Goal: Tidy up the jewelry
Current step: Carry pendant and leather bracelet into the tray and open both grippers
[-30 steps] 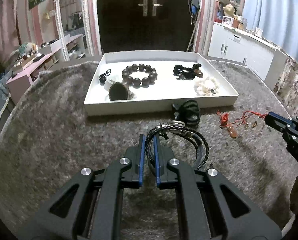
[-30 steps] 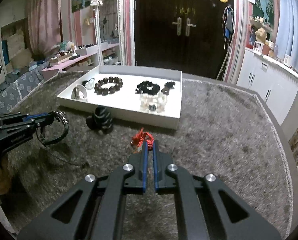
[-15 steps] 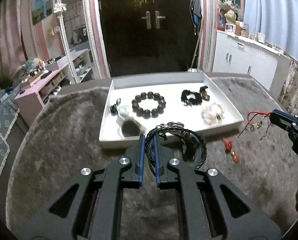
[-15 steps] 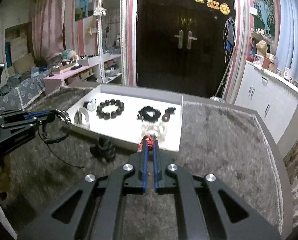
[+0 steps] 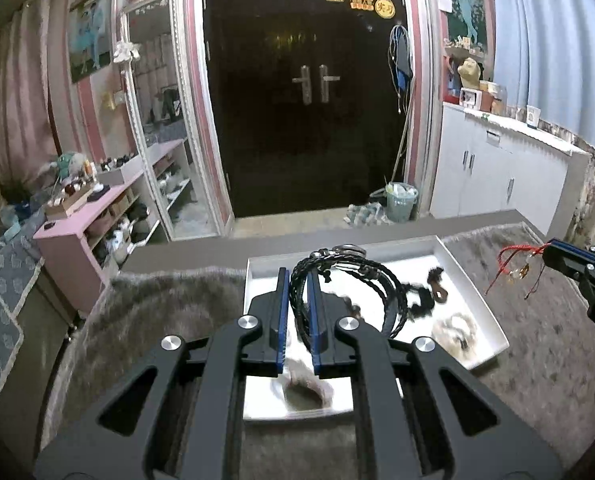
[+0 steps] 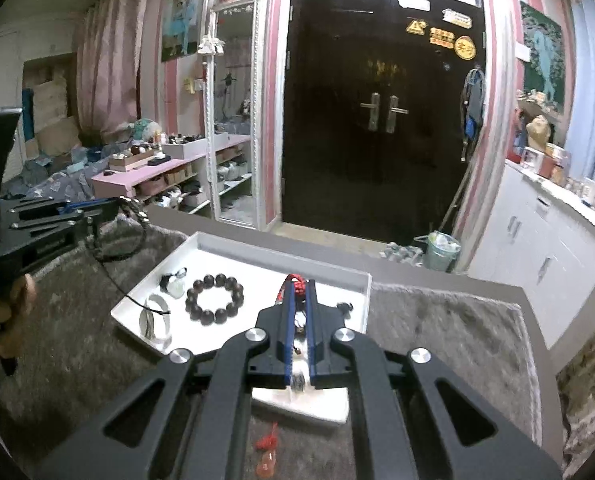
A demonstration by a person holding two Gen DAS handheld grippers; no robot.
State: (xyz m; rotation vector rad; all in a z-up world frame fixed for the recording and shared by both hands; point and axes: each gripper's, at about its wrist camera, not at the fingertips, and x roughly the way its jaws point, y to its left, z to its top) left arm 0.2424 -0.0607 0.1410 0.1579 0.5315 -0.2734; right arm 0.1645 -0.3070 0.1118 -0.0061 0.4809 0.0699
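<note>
The left hand-held gripper (image 5: 297, 280) is clamped narrow on a black braided bracelet (image 5: 361, 280), whose loops hang off the right side of its tips above the white tray (image 5: 493, 324). The right hand-held gripper (image 6: 298, 294) is pinched shut on a red cord necklace (image 6: 295, 280); from the left wrist view its red strands and small charms dangle free in the air beside the tray's right edge, while a red knot and an orange pendant trail on the grey fur cover of the table (image 6: 437, 328).

The step in hand looks like the carry: both pieces are lifted and held over or next to the tray, which already holds a dark bead bracelet (image 6: 214, 298), a clear bangle (image 6: 155, 320) and other blurred pieces. The next move probably calls for choosing a bare patch of tray for each piece, lowering until the loops settle, then letting go without dragging cords across what lies there.

Against a second ago, both grippers are higher and nearer the tray: then the braided bracelet hung low over the fur in front of the tray and the necklace lay mostly on the fur.
</note>
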